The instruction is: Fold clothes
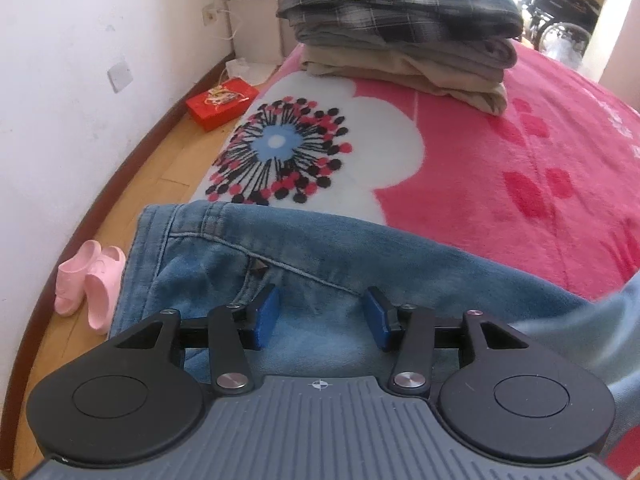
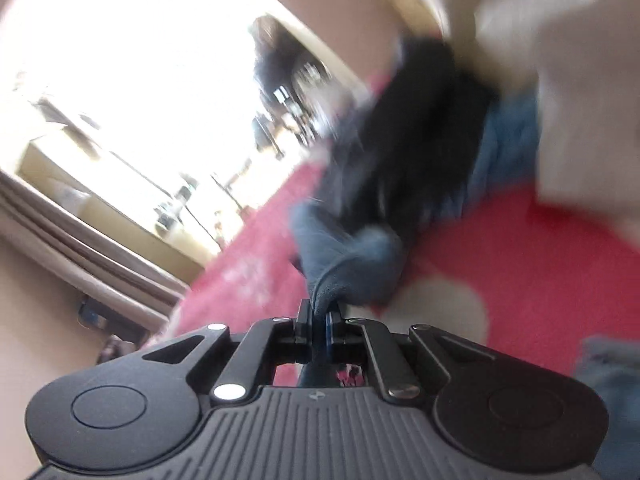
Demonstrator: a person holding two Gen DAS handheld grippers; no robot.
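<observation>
Working from the left, we find pink slippers (image 1: 90, 282) on the wooden floor (image 1: 132, 196) beside the bed, and further back a red box (image 1: 222, 106) near the wall. On the bed's pink flowered blanket (image 1: 520, 168) the blue jeans (image 1: 320, 256) lie spread along the near edge, waistband end and a riveted pocket corner towards the floor side. Our left tool (image 1: 322, 316) hovers right over that denim, its blue pads wide apart with nothing between them. Behind, at the far end of the bed, sits a stack of folded clothes (image 1: 404, 36) with a plaid piece on top.

Moving right, our right tool (image 2: 319, 320) has its jaws pressed together on a pinch of blue denim (image 2: 348, 260), which rises from the blanket in a bunched ridge. That view is heavily blurred, so we cannot tell which part of the jeans it grips, nor what the dark mass beyond it is.

We judge the denim to be fairly heavy and limp yet thick: it will sag and drag on the fleecy blanket instead of gliding, and a single-point pinch will bunch it up, as the right view suggests. It is neither fragile nor slippery. The best holds look to be the stiff stitched parts: the waistband, the pocket seam, or a hem, where several layers give the pads something firm. Whether the jeans are partly folded or being laid out, we cannot settle from here
</observation>
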